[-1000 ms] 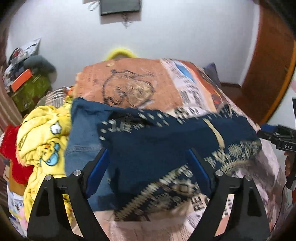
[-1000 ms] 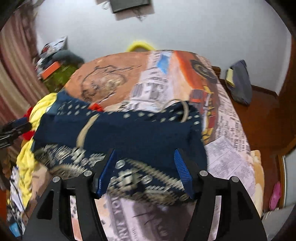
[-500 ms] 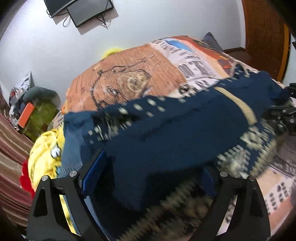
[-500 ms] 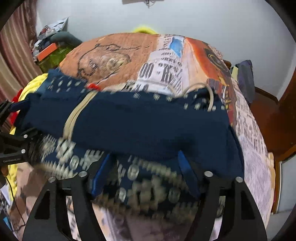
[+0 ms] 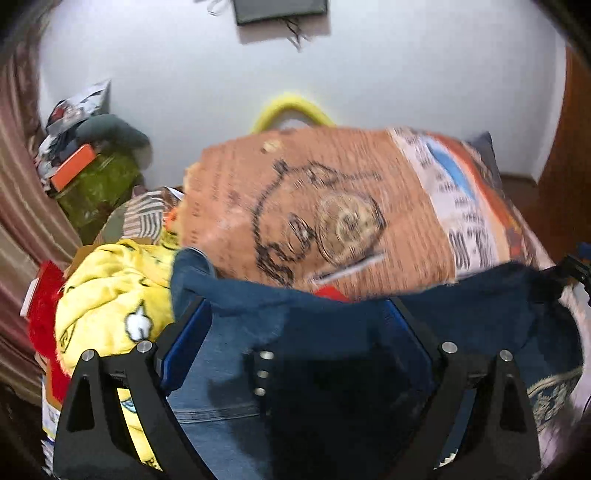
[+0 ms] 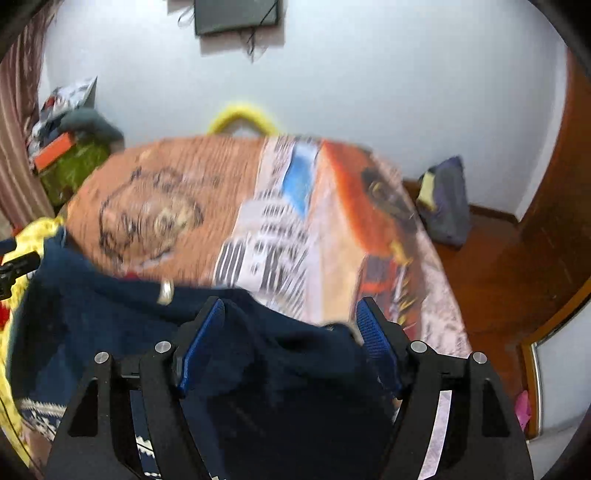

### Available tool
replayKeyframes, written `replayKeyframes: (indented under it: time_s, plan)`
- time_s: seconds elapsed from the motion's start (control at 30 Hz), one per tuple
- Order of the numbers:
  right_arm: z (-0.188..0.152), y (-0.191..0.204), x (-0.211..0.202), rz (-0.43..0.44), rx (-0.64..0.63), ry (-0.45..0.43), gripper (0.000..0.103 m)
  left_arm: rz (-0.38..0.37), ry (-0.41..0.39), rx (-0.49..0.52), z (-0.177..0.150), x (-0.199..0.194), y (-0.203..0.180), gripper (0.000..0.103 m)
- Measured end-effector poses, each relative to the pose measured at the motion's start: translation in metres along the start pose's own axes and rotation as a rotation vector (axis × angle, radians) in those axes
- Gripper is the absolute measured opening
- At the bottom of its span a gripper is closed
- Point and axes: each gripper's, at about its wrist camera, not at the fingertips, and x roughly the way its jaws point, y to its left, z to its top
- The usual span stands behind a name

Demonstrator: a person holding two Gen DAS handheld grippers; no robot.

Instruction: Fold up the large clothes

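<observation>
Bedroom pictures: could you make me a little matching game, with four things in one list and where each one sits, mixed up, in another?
Things:
1. navy sweater
2. yellow blanket
3. dark screen
4. grey bag

Places:
A. high on the white wall
B. on the floor, right of the bed
C. between the tongs, at the near end of the bed
D. heaped at the bed's left side

Pairs: 1-C, 2-D, 3-A, 4-B
</observation>
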Motion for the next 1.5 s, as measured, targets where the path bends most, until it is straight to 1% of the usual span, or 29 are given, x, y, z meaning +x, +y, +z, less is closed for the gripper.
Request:
replayKeyframes:
  time_s: [0.07,0.13,0.2,0.27,0.33,0.37,0.47,0.57,0.67,0.73,0.83,0.87,0.9,1.0,1.13,1.17,1.23,1.3,1.4,1.5]
  plan:
    - [0.003,-0.005,-0.014,0.041,0.018,-0.021,0.071,-0.026,-0.022,-0.023,-0.001,-0.016,0.008,0.094]
    - [0.001,-0.005,-0.026,0.079,0.019,-0.020,0.071,-0.052,-0.030,-0.026,-0.005,-0.029,0.012,0.094]
    - [-0.004,-0.002,-0.033,0.108,0.009,-0.015,0.071,-0.078,-0.030,-0.017,-0.010,-0.038,0.011,0.094]
    - [-0.013,0.005,-0.037,0.142,-0.010,0.003,0.072,-0.116,-0.022,0.004,-0.023,-0.047,0.006,0.094]
    - [-0.024,0.018,-0.040,0.177,-0.047,0.019,0.072,-0.147,-0.008,0.019,-0.033,-0.050,0.000,0.094]
    - [-0.028,0.024,-0.041,0.183,-0.059,0.020,0.072,-0.180,0.008,0.028,-0.041,-0.051,-0.006,0.094]
    - [-0.045,0.045,-0.041,0.218,-0.108,0.042,0.073,-0.246,0.037,0.060,-0.060,-0.052,-0.025,0.094]
    - [-0.063,0.065,-0.037,0.258,-0.145,0.063,0.072,-0.287,0.053,0.088,-0.076,-0.050,-0.044,0.094]
    - [-0.078,0.081,-0.025,0.271,-0.180,0.089,0.072,-0.318,0.068,0.117,-0.090,-0.041,-0.061,0.094]
    - [-0.087,0.088,-0.013,0.270,-0.200,0.116,0.072,-0.308,0.084,0.145,-0.098,-0.031,-0.072,0.094]
    - [-0.098,0.084,0.004,0.247,-0.207,0.162,0.075,-0.246,0.112,0.171,-0.111,-0.012,-0.080,0.094]
    - [-0.100,0.080,0.006,0.248,-0.200,0.164,0.082,-0.227,0.118,0.169,-0.116,-0.006,-0.079,0.094]
    - [-0.102,0.074,0.008,0.247,-0.184,0.158,0.087,-0.212,0.111,0.171,-0.121,-0.003,-0.077,0.094]
    - [-0.105,0.057,0.006,0.260,-0.152,0.149,0.087,-0.178,0.059,0.204,-0.132,-0.010,-0.074,0.094]
    - [-0.111,0.039,0.001,0.258,-0.108,0.151,0.087,-0.138,0.032,0.232,-0.139,-0.020,-0.070,0.094]
    - [-0.112,0.035,0.000,0.244,-0.099,0.151,0.087,-0.124,0.033,0.234,-0.140,-0.019,-0.068,0.094]
    - [-0.116,0.025,-0.003,0.197,-0.090,0.148,0.087,-0.121,0.036,0.222,-0.143,-0.020,-0.061,0.095]
    - [-0.121,0.012,-0.004,0.190,-0.066,0.156,0.087,-0.116,0.038,0.211,-0.144,-0.022,-0.056,0.094]
    - [-0.127,-0.010,-0.004,0.181,-0.008,0.174,0.087,-0.076,0.031,0.211,-0.148,-0.028,-0.050,0.095]
    - [-0.132,-0.028,-0.009,0.164,0.025,0.175,0.087,-0.063,0.048,0.194,-0.153,-0.030,-0.040,0.094]
